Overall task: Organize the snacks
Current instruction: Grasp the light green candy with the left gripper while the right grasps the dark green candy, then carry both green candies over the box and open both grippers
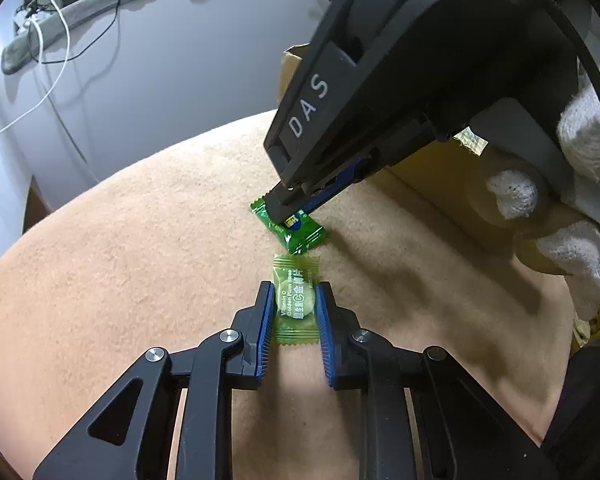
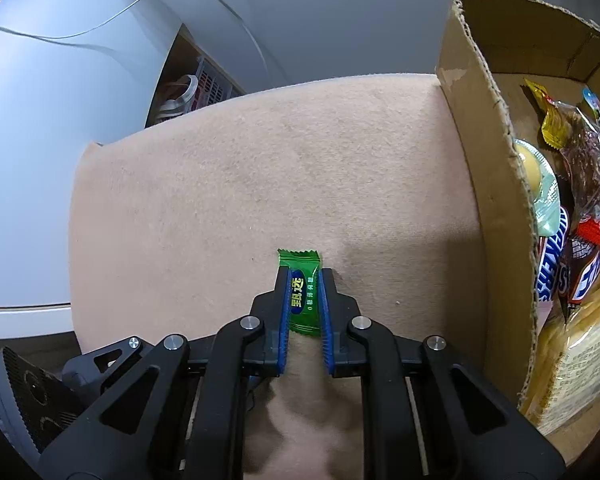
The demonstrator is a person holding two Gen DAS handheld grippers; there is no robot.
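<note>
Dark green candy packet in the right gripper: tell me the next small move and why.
Probably lift it and carry it to the open cardboard box. The right gripper is shut on the dark green candy packet, which lies on the beige cloth; other snacks are already in the box.

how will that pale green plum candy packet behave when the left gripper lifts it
The pale green candy packet looks small and thin, so probably very light. Its glossy film may slip against the ribbed blue pads. The crimped ends will likely flop, while the round tablet inside should stay stiff between the jaws.
</note>
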